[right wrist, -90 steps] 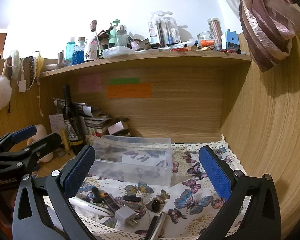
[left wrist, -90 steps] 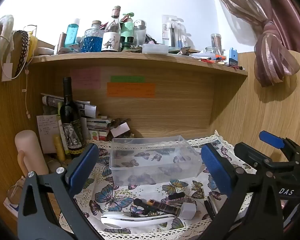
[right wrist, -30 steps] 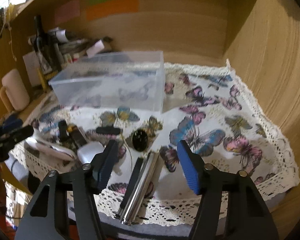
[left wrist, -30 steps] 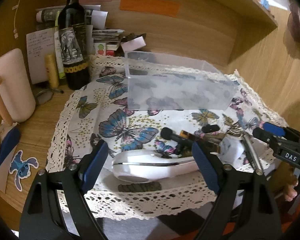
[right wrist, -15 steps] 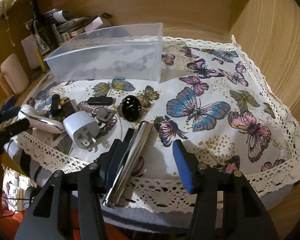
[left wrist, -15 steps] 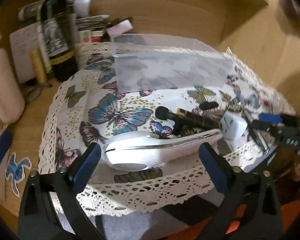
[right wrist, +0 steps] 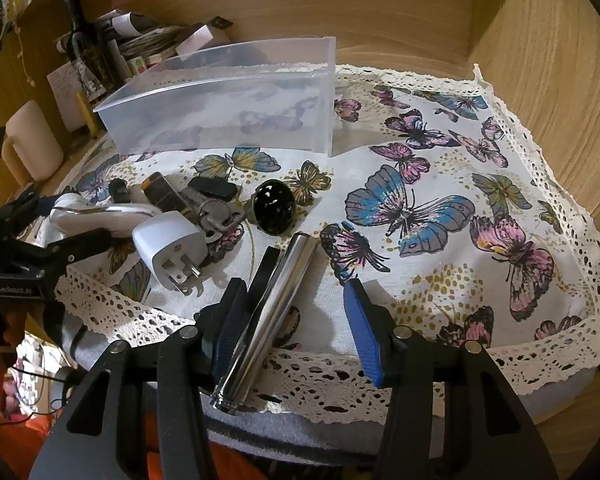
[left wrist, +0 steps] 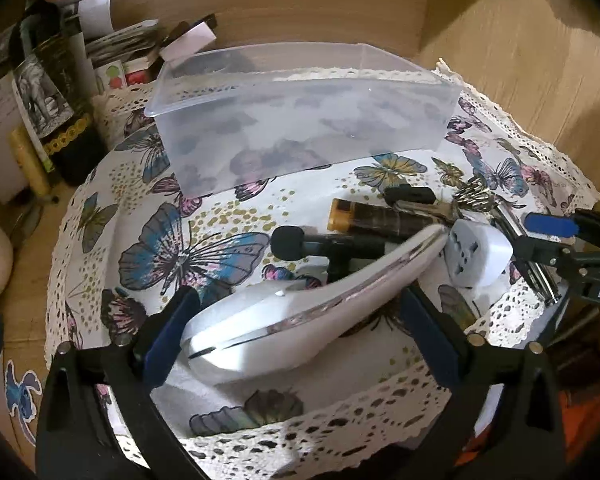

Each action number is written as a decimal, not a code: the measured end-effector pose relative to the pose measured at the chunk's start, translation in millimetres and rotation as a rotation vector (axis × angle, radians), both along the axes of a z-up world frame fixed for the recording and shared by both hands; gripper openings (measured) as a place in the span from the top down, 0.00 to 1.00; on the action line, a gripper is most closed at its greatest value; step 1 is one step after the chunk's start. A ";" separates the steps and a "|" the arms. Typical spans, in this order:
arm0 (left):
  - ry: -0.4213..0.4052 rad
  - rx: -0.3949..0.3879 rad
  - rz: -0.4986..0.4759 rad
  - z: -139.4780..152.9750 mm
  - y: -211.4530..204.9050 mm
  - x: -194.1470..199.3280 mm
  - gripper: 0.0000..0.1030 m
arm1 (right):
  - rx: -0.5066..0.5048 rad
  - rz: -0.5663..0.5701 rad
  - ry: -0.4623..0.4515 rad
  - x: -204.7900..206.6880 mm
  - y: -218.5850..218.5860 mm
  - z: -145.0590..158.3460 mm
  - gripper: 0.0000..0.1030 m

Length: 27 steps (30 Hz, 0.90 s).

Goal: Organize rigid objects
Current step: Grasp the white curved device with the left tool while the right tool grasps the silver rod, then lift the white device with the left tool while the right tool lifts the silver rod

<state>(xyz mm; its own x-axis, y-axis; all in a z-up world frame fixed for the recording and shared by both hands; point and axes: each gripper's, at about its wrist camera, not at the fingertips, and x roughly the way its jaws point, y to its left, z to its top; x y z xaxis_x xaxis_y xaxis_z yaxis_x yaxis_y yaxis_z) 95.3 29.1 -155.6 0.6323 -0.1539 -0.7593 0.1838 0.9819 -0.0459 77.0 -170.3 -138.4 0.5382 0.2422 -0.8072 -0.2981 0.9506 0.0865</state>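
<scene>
Both tongs spread wide over the butterfly-print cloth [right wrist: 452, 240].
Left gripper [left wrist: 300, 334] straddles the white glossy handheld device [left wrist: 300, 312]; right gripper [right wrist: 296, 320] brackets the chrome metal cylinder [right wrist: 272, 320], unclamped.

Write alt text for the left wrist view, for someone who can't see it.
The open left tool straddles a white handheld device on a butterfly tablecloth. Behind it lie a mini microphone, a white plug adapter and an empty clear plastic bin.

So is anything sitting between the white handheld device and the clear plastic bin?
Yes. The small black microphone and a brown-and-gold tube lie on the cloth between the white handheld device and the clear plastic bin; lifting over them avoids both.
</scene>
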 end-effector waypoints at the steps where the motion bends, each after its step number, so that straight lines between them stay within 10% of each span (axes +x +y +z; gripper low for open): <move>1: -0.003 0.004 0.004 0.1 -0.7 -0.7 0.17 | 0.003 0.004 0.002 0.0 0.0 -0.7 0.62; 4: 0.013 -0.003 0.020 -2.5 -1.0 -1.3 0.41 | 0.003 0.008 0.006 1.1 0.0 -2.5 0.70; 13: 0.016 -0.062 0.032 0.1 -6.4 -19.3 0.58 | 0.006 -0.013 -0.025 11.0 -2.5 -3.1 0.86; 27: 0.019 -0.104 0.005 -0.5 -22.6 -6.9 0.35 | -0.026 0.004 -0.033 -0.2 -2.1 7.0 0.74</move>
<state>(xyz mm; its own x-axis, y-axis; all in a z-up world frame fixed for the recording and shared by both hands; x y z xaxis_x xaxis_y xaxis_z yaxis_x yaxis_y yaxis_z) 88.4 6.5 -156.0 0.6187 -0.2295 -0.7513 0.1774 0.9725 -0.1510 76.8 -172.5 -131.4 0.5640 0.2242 -0.7948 -0.3046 0.9511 0.0522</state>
